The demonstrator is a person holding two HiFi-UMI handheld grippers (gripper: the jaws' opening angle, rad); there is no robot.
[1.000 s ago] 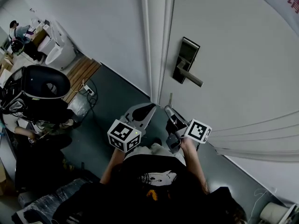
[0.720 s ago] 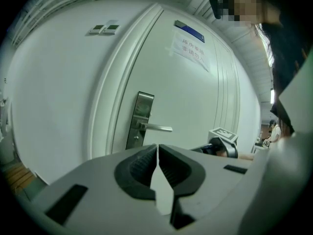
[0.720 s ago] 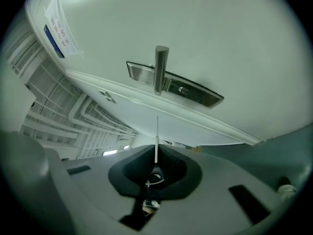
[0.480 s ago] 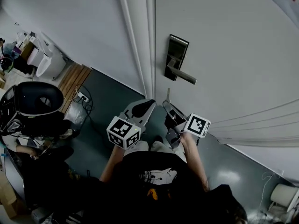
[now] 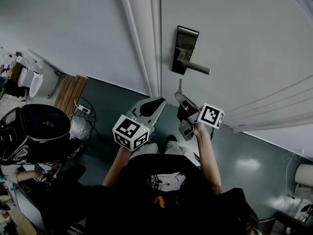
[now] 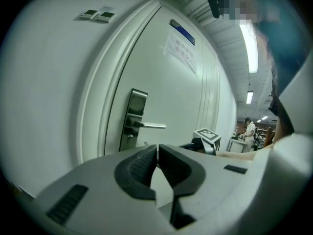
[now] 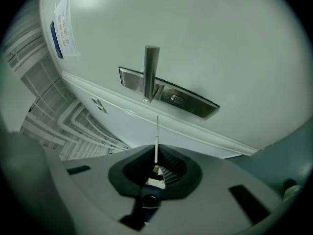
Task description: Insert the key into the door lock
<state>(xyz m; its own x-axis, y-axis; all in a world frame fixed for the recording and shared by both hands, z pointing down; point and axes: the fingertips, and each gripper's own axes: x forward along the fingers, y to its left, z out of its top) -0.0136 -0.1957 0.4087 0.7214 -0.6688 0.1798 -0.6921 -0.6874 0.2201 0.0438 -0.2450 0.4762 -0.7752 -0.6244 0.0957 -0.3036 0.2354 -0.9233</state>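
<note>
A person stands at a white door (image 5: 234, 43), the right gripper (image 7: 156, 156) clenched on a thin metal key (image 7: 156, 133). The blade juts straight out past the jaw tips and shows edge-on as a pale sliver. In the head view the key sits at centre frame, just below the dark lock plate (image 5: 185, 49) and its lever handle (image 5: 196, 68), apart from both. The keyhole (image 7: 176, 99), a small round cylinder on the plate, lies right of the handle in the right gripper view, above and slightly right of the blade tip. The left gripper (image 6: 157, 153), lower centre of its own view, is pressed closed on nothing and hangs beside the right one. The step in hand appears to be the approach. The blade needs shifting to line up with the cylinder, turning to match the slot, then a square push, with the grip firm so the key does not pivot.
</note>
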